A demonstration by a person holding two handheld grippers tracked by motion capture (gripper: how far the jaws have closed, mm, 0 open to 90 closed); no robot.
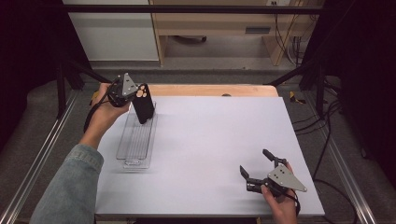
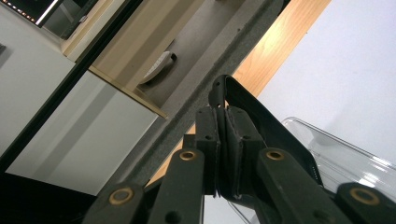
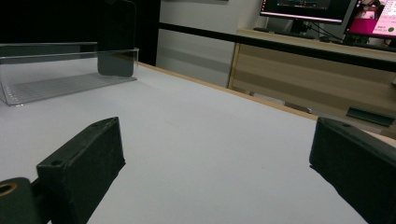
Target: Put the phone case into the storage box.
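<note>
My left gripper (image 1: pixel 135 94) is shut on the upper end of a black phone (image 1: pixel 144 106), which it holds tilted at the far left of the table. In the left gripper view, its jaws (image 2: pixel 224 128) pinch the phone's thin edge (image 2: pixel 266 126). The phone's lower end reaches into the far end of a clear plastic tray (image 1: pixel 135 142); I cannot tell whether it touches the bottom. My right gripper (image 1: pixel 254 162) rests near the front right of the table, open, with nothing between its jaws (image 3: pixel 217 154). From there the tray (image 3: pixel 46 81) and the phone (image 3: pixel 116 51) stand far off to the left.
A white mat (image 1: pixel 215 149) covers the table, with a wooden strip (image 1: pixel 210 90) along its far edge. Black frame posts (image 1: pixel 60 88) stand at the left and right. Beyond the table is a wooden cabinet (image 3: pixel 303 70) with monitors above it.
</note>
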